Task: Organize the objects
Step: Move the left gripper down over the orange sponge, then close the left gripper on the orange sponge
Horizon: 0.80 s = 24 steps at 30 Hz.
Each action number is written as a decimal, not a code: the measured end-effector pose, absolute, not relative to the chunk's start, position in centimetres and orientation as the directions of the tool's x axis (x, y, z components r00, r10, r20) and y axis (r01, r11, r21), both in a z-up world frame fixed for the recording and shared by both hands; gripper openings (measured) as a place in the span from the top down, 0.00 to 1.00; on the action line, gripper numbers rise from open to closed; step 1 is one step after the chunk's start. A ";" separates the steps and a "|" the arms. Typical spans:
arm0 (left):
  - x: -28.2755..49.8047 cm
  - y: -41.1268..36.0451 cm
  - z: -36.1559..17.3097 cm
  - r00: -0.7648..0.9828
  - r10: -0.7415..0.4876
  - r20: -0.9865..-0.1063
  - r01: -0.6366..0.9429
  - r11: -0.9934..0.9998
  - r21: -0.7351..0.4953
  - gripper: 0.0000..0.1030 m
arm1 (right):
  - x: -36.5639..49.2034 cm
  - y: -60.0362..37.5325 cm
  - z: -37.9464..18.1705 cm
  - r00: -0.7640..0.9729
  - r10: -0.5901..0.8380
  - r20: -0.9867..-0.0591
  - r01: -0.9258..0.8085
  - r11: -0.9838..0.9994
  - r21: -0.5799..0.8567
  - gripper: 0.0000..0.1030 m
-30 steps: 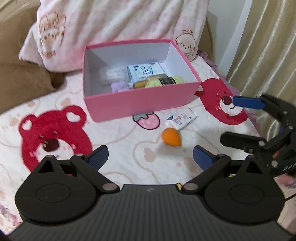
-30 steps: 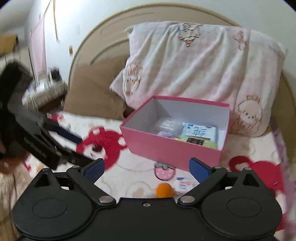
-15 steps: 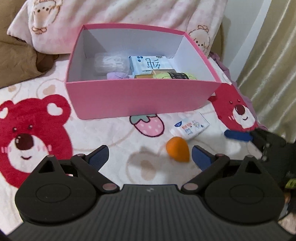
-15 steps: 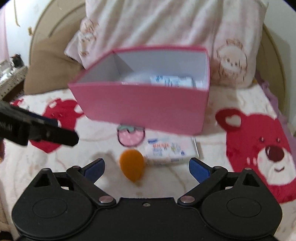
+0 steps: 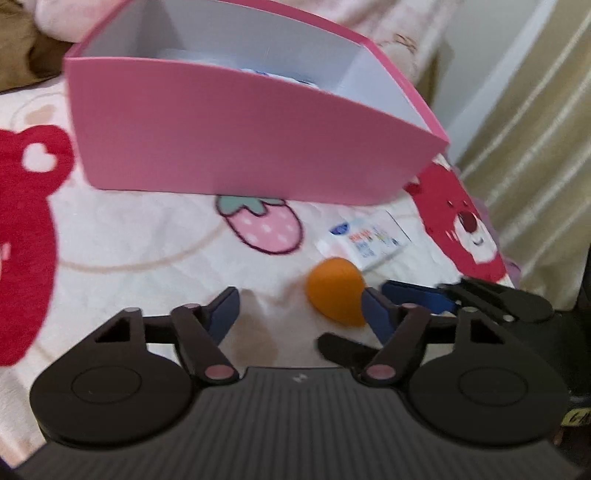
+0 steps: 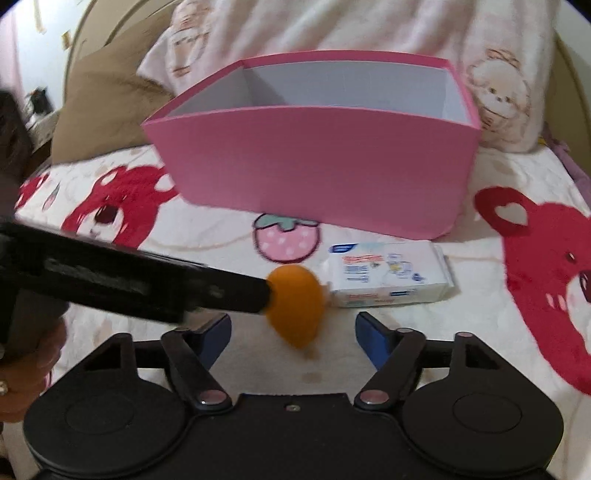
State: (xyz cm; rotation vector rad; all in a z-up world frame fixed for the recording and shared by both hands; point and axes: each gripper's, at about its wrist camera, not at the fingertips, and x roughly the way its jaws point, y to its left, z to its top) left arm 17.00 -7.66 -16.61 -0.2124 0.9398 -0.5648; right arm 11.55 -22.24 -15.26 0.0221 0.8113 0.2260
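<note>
Looking down along 2 handheld grippers onto a cream bedspread printed with red bears and a pink strawberry; both views slightly blurred.

Left gripper closing, roughly half open; lying between its 2 blue pads, hard against the right-hand pad, an orange egg-shaped sponge; impossible to tell whether that pad is actually pressing on it; left-hand pad standing well clear, so not clamped yet; reaching in from the right, just beside that right pad, the blue-tipped finger of the other gripper.

Right gripper also closing, a little over half open; sitting just ahead of its fingertips and left of centre, the same orange sponge, not clearly between the pads and touched by neither; crossing in from the left, the left gripper's black finger with its tip meeting the sponge's left side; showing at the lower left edge, part of a hand.

Lying just beyond the sponge and to its right, flat on the bedspread, a white packet of wipes with blue and red print.

Standing further ahead of both tools, a pink open box with a white interior; barely showing over its near wall in the left view, something pale and blue inside.

Leaning behind the box, a pink-and-white pillow; hanging to the right in the left view, a beige curtain.
</note>
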 end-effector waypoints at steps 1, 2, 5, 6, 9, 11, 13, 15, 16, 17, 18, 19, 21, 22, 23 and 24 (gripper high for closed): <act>16.9 -7.9 -16.7 0.459 -0.552 -0.696 0.374 0.831 -0.412 0.40 | 11.5 -21.9 -15.4 0.664 0.204 -0.719 -0.205 0.975 0.088 0.28; 16.8 -8.0 -16.8 0.460 -0.557 -0.692 0.379 0.827 -0.414 0.41 | 11.5 -21.6 -15.6 0.657 0.205 -0.725 -0.219 0.973 0.077 0.28; 16.9 -8.4 -17.0 0.461 -0.565 -0.684 0.383 0.822 -0.421 0.46 | 11.8 -21.2 -16.2 0.655 0.183 -0.733 -0.223 0.974 0.044 0.34; 17.0 -8.4 -17.1 0.465 -0.567 -0.680 0.381 0.821 -0.425 0.50 | 11.9 -21.1 -16.4 0.656 0.177 -0.733 -0.222 0.974 0.036 0.39; 17.2 -8.1 -17.6 0.453 -0.605 -0.655 0.373 0.796 -0.477 0.59 | 12.0 -20.9 -16.2 0.664 0.179 -0.726 -0.227 0.973 0.033 0.55; 17.2 -7.9 -17.7 0.429 -0.637 -0.640 0.375 0.770 -0.516 0.66 | 12.0 -20.9 -16.0 0.668 0.168 -0.725 -0.223 0.975 0.021 0.64; 17.1 -8.0 -17.7 0.424 -0.641 -0.640 0.382 0.767 -0.515 0.66 | 11.9 -21.0 -15.8 0.664 0.173 -0.728 -0.227 0.974 0.024 0.65; 16.9 -8.2 -17.6 0.430 -0.634 -0.643 0.391 0.773 -0.500 0.66 | 11.9 -21.0 -15.6 0.660 0.180 -0.729 -0.231 0.972 0.030 0.66; 16.8 -8.2 -17.6 0.430 -0.634 -0.643 0.390 0.773 -0.501 0.66 | 11.9 -20.9 -15.6 0.661 0.177 -0.729 -0.233 0.972 0.026 0.66; 16.8 -8.2 -17.6 0.428 -0.632 -0.646 0.384 0.774 -0.504 0.66 | 11.8 -20.8 -15.6 0.661 0.175 -0.730 -0.234 0.972 0.020 0.66; 16.8 -8.2 -17.6 0.425 -0.630 -0.650 0.379 0.776 -0.505 0.67 | 11.8 -20.7 -15.6 0.659 0.173 -0.732 -0.236 0.972 0.017 0.66; 16.7 -8.2 -17.5 0.423 -0.628 -0.653 0.378 0.777 -0.503 0.67 | 11.8 -20.7 -15.6 0.657 0.173 -0.734 -0.235 0.972 0.018 0.66; 16.5 -8.3 -17.3 0.416 -0.618 -0.667 0.374 0.785 -0.494 0.67 | 11.7 -20.6 -15.5 0.648 0.175 -0.741 -0.233 0.972 0.026 0.66; 16.4 -8.3 -17.2 0.414 -0.612 -0.674 0.373 0.789 -0.487 0.67 | 11.7 -20.5 -15.4 0.644 0.174 -0.745 -0.233 0.972 0.026 0.66; 16.3 -8.4 -17.1 0.409 -0.604 -0.685 0.370 0.795 -0.480 0.67 | 11.6 -20.4 -15.4 0.639 0.175 -0.749 -0.233 0.972 0.028 0.66; 16.1 -8.5 -17.0 0.402 -0.595 -0.696 0.365 0.801 -0.474 0.68 | 11.5 -20.3 -15.3 0.633 0.175 -0.755 -0.231 0.972 0.032 0.66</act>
